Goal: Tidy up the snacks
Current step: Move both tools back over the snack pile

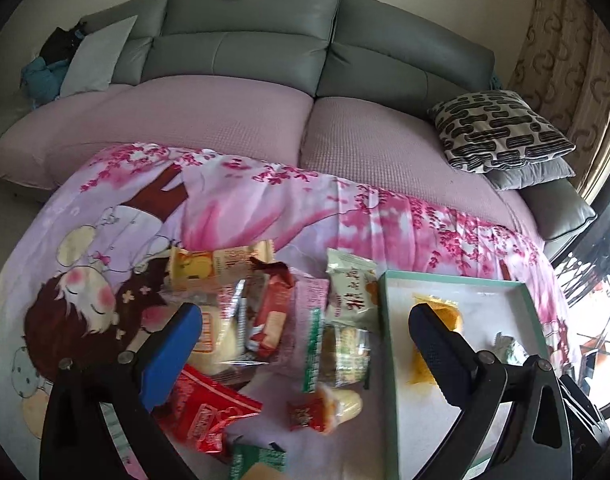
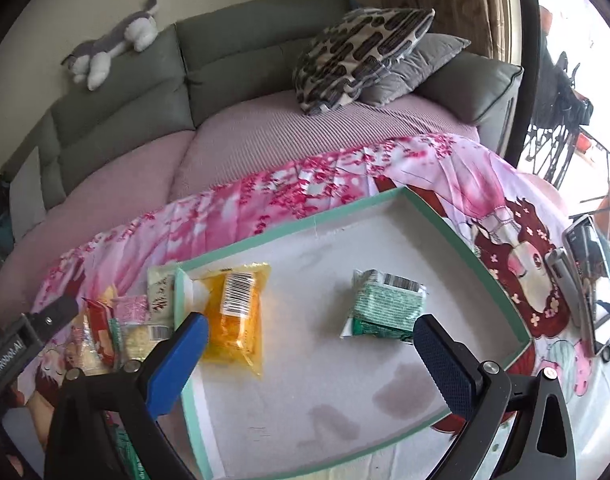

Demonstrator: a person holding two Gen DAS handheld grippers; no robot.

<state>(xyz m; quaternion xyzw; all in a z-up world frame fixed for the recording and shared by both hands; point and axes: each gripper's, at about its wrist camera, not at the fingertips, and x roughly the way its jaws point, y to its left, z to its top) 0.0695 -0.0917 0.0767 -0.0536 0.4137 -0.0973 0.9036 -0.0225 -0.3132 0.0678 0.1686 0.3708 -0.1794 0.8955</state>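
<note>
Both grippers, left [image 1: 305,320] and right [image 2: 311,332], jaws apart, empty. Two packets lie in tray [image 2: 521,344]; pile [image 1: 265,320] beside it. Left should probably pinch one loose packet squarely, avoiding neighbours.

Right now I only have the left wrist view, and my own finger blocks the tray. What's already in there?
Observer: Two packets lie on the tray floor: a yellow packet by its left wall and a green packet further right, apart from each other.
Operator: Is the right gripper carrying anything?
Observer: No. The right gripper is above the tray with its jaws wide open and nothing held.
Operator: Anything past the tray's right side I should avoid?
Observer: Yes, a phone sits on the cloth just outside the right rim.
</note>
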